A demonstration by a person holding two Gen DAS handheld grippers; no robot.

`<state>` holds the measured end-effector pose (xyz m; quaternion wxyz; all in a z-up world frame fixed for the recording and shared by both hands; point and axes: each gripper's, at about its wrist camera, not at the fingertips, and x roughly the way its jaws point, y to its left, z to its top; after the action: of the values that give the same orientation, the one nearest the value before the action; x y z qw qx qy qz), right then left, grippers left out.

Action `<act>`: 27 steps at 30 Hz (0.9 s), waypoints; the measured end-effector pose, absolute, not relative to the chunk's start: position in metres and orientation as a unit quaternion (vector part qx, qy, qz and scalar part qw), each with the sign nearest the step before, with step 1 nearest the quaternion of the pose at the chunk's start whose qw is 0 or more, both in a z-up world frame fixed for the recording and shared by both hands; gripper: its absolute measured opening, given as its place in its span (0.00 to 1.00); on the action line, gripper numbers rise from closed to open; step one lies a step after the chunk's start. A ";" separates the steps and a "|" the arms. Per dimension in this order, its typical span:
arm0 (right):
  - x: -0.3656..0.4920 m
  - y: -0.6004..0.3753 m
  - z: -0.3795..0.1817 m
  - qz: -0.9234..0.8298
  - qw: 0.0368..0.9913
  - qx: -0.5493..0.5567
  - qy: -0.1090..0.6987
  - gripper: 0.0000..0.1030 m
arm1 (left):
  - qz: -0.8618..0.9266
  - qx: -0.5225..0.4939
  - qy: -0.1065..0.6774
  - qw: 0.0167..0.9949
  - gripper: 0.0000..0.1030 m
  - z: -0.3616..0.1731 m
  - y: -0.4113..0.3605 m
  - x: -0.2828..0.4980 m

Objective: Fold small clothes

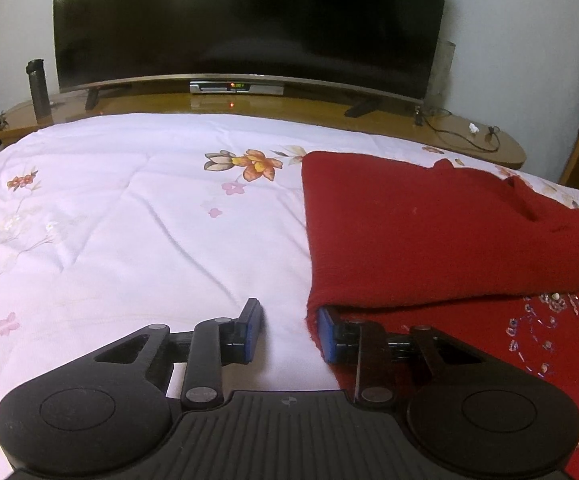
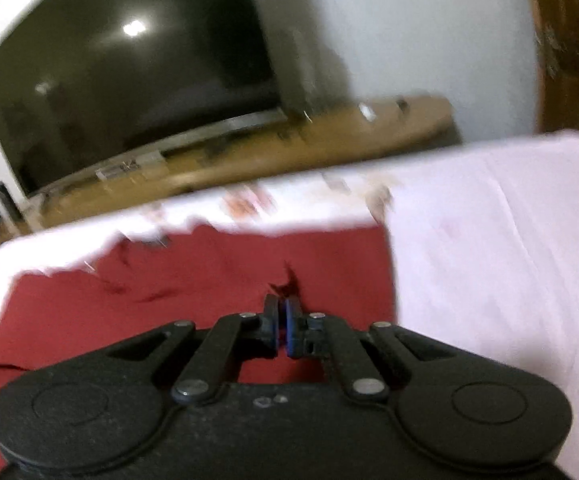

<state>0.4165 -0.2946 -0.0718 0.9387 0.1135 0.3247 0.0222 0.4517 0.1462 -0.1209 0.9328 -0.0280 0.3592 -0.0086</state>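
Observation:
A dark red knitted garment (image 1: pixel 429 232) lies on the bed, its upper layer folded over a lower layer with beadwork (image 1: pixel 545 328). My left gripper (image 1: pixel 289 330) is open at the garment's left edge; its right finger (image 1: pixel 329 336) is tucked under the folded layer's lower left corner, its left finger (image 1: pixel 249 328) rests on the sheet. In the blurred right wrist view my right gripper (image 2: pixel 282 330) is shut, pinching a small peak of the red garment (image 2: pixel 193 288) just above the cloth.
The bed has a white floral sheet (image 1: pixel 129 220). Beyond its far edge stands a wooden shelf (image 1: pixel 249 104) with a large dark TV (image 1: pixel 249 20), a set-top box (image 1: pixel 236 88), a dark bottle (image 1: pixel 38 88) and cables (image 1: pixel 465 136). A wooden door (image 2: pixel 569 40) is at far right.

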 end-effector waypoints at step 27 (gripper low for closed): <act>0.407 -0.320 -0.066 0.024 0.951 0.100 0.293 0.18 | -0.053 -0.049 0.342 0.937 0.30 -0.093 0.166 0.422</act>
<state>0.4073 -0.3201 -0.0659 0.9506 0.1001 0.2929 0.0235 0.4219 0.1665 -0.0933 0.9368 -0.0491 0.3424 -0.0526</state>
